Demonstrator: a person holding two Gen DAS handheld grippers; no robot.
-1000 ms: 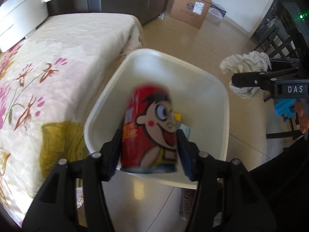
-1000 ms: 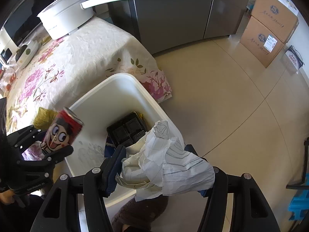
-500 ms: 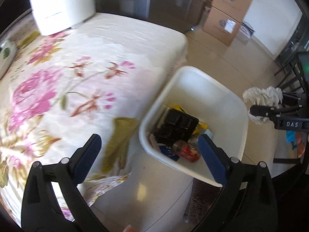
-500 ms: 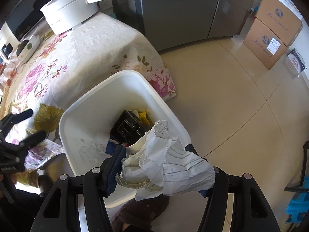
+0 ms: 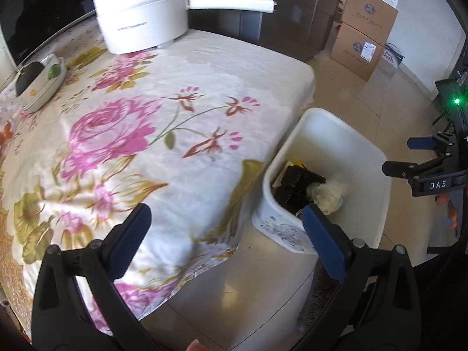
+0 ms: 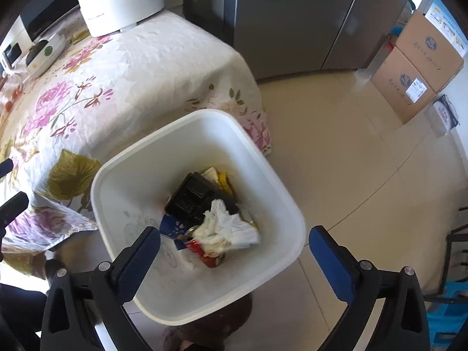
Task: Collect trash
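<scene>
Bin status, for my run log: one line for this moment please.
bin: paper wad, red can, black tray inside | left tool: open, empty | right tool: opening, empty

Both wrist views steeply downward, near, sharing white bin (image 5: 377, 158) (image 6: 122, 172) beside floral table (image 5: 181, 134) (image 6: 140, 67).

"DAS" stands on the right hand-held gripper (image 5: 409, 158).
</scene>
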